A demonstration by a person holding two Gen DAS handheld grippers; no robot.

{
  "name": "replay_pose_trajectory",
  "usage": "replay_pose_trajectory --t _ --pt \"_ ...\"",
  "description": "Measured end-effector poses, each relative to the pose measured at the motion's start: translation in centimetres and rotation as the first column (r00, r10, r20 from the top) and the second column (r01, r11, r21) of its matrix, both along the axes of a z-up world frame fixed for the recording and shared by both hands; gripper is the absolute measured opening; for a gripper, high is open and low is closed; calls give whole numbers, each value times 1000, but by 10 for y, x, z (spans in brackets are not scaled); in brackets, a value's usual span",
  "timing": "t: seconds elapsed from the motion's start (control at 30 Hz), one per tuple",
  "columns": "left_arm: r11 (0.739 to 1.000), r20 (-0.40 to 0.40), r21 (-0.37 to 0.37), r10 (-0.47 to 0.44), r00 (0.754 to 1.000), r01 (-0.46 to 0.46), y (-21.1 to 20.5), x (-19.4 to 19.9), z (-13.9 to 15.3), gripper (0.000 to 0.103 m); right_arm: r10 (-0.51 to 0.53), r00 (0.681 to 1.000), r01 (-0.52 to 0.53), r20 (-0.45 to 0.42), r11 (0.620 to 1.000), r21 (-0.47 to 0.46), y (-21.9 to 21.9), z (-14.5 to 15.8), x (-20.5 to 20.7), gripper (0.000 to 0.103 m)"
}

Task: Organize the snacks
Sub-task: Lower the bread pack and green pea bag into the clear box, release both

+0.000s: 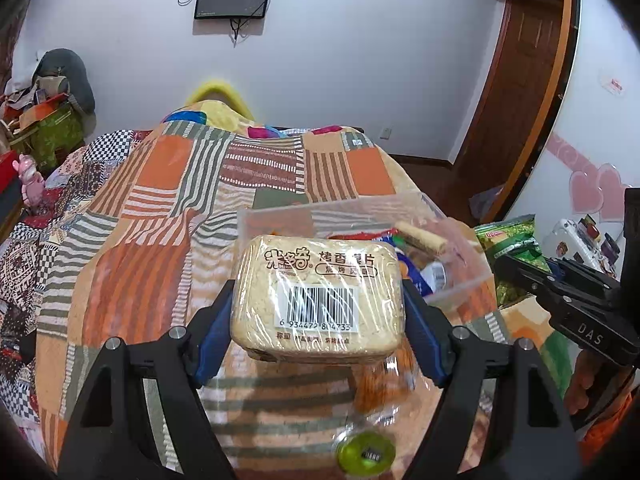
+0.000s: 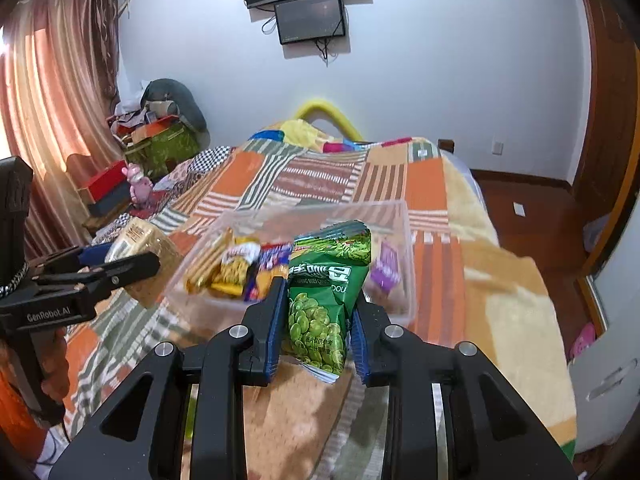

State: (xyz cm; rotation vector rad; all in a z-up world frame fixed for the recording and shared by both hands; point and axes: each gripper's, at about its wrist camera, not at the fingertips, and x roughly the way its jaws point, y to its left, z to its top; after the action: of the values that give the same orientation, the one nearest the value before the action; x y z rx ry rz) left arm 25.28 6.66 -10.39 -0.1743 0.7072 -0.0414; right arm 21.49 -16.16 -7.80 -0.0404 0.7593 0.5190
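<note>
My left gripper [image 1: 318, 300] is shut on a clear-wrapped pack of beige toasted slices [image 1: 318, 280] with a barcode, held above the bed just short of the clear plastic bin [image 1: 280, 218]. It also shows in the right wrist view [image 2: 146, 256]. My right gripper [image 2: 318, 312] is shut on a green bag of broad beans [image 2: 324, 296], held in front of the bin [image 2: 404, 240]. The bin holds several snack packs [image 2: 240, 264]. The right gripper and its bag show at the right edge of the left wrist view [image 1: 516, 240].
The bin sits on a bed with a patchwork striped blanket [image 1: 160, 208]. A small green round item in clear wrap [image 1: 366, 454] lies on the blanket below my left gripper. Cluttered boxes and bags [image 2: 160, 140] stand at the far left. Wooden floor [image 2: 532, 216] lies right of the bed.
</note>
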Motion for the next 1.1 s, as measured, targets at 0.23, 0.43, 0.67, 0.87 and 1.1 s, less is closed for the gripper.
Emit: replay_pose_trajectory --t 0.23,0.43,0.67,0.87,1.1 --pt "1000 -32 -30 0 999 -1 0 35 -11 77 2 1000 -2 4 1000 2 11 -4 22 27" --pt "1000 -71 -30 -3 998 1 -1 57 -27 77 11 999 -11 -31 1000 -16 23 -19 40 27" --pt "999 -84 -38 -2 997 -1 -2 62 -37 79 1 998 -3 -56 999 -38 23 -29 42 34" --pt "1000 -42 -21 2 999 -3 0 50 -21 79 5 999 -6 -39 999 -33 18 -18 33 42" --pt "1000 3 2 15 1000 -15 7 21 -1 79 35 999 -35 -15 999 -23 20 -3 9 51"
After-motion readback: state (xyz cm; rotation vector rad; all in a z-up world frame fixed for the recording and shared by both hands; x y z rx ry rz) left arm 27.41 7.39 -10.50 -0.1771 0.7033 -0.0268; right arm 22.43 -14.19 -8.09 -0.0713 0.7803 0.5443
